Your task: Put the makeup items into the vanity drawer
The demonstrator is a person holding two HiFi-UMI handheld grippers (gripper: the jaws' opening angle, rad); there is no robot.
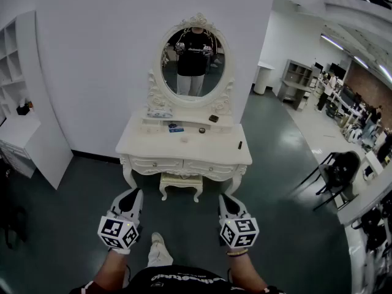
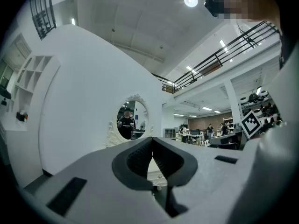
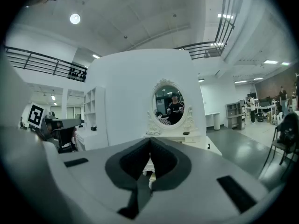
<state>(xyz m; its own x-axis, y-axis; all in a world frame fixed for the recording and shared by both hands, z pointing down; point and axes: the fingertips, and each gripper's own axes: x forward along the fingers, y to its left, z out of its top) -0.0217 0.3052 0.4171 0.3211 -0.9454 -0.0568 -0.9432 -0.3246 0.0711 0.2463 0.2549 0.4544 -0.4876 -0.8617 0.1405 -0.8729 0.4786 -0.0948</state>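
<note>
White vanity point(image 1: 184, 153) against wall, drawers point(image 1: 156, 163) shut. On its top, makeup items: blue box point(image 1: 175, 127), round pot point(image 1: 202, 130), dark case point(image 1: 213, 118), black tube point(image 1: 240, 144) near right edge. Left gripper point(image 1: 130, 195) and right gripper point(image 1: 228, 198) held level, well short of vanity — both with jaws pressed together, nothing between them.

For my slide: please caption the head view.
Left gripper and right gripper, both shut, face a white carved vanity table with small makeup items on top.
</note>
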